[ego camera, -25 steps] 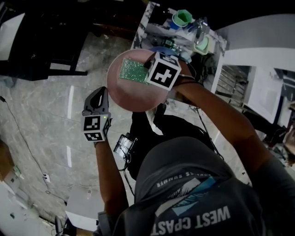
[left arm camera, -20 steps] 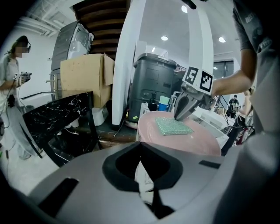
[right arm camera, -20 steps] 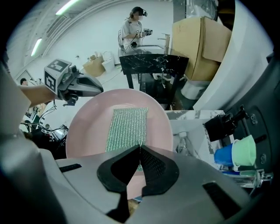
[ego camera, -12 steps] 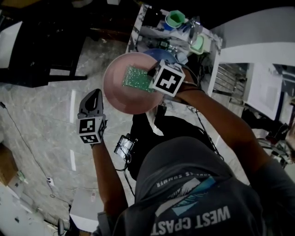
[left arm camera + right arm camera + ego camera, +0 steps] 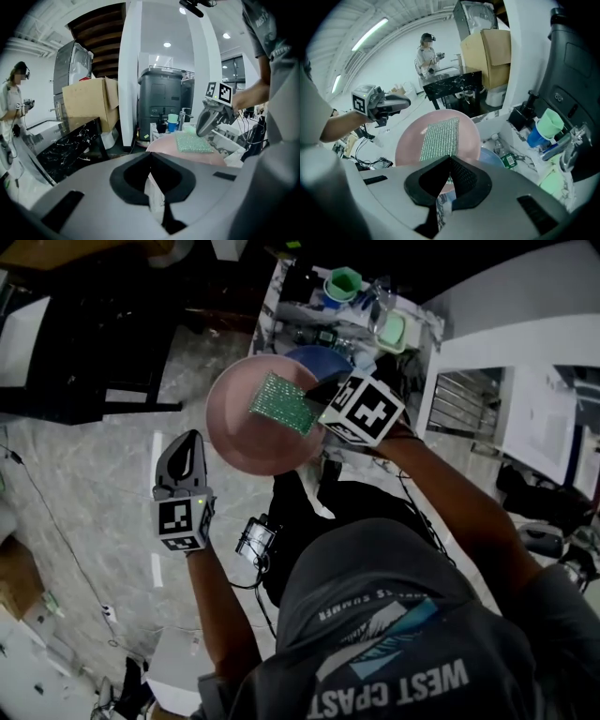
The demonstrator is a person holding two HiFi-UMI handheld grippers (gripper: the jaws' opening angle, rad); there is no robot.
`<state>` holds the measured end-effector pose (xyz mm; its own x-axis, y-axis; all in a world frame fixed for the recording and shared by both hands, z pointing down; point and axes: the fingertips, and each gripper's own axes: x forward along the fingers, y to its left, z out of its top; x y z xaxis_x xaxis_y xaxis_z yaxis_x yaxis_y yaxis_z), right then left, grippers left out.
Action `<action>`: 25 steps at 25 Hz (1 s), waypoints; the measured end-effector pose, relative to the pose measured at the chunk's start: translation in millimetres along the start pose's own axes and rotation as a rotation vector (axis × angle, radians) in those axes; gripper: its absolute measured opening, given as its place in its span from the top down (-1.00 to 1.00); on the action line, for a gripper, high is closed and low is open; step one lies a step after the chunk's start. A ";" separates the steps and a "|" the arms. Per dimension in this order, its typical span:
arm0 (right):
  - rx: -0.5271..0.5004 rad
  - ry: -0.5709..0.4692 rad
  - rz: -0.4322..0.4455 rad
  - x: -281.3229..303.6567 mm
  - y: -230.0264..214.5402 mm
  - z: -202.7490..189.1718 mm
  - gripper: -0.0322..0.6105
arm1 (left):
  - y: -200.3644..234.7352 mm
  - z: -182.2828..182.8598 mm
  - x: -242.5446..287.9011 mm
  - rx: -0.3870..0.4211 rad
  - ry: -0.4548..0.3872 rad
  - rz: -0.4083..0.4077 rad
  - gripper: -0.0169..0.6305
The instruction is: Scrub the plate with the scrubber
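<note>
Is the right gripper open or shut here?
Shut on the green scrubber: the right gripper pinches its near edge between closed jaws, and the rest lies against the pink plate.

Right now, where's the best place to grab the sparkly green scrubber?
Pinch the scrubber by its short end, the one nearest the rim of the plate. Come in from the person's right, as the right tool does. It is a thin mat lying flat on the plate, so that edge is probably the only place where jaws can close on it.
</note>
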<state>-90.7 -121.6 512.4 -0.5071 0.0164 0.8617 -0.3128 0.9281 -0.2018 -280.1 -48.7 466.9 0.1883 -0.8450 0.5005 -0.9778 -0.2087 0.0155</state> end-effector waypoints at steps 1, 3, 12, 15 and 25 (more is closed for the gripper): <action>0.014 -0.012 -0.006 -7.0 -3.2 -1.6 0.80 | -3.3 6.6 -2.4 0.010 -0.010 0.000 0.94; 0.039 -0.033 -0.021 -21.1 -11.1 -6.6 0.80 | -11.6 22.3 -6.1 0.031 -0.038 -0.003 0.94; 0.183 -0.111 -0.128 -87.0 -70.6 -56.2 0.80 | -54.6 75.6 -9.2 0.115 -0.110 -0.032 0.94; 0.241 -0.127 -0.174 -108.4 -97.7 -81.7 0.80 | -65.6 85.4 -7.3 0.130 -0.115 -0.038 0.94; 0.455 -0.185 -0.327 -161.5 -208.0 -161.7 0.80 | -101.2 99.1 -0.8 0.155 -0.091 -0.049 0.94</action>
<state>186.2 -257.2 490.4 -0.4456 -0.3468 0.8253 -0.7688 0.6207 -0.1542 -172.3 -75.7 379.1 0.2495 -0.8718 0.4216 -0.9429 -0.3180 -0.0994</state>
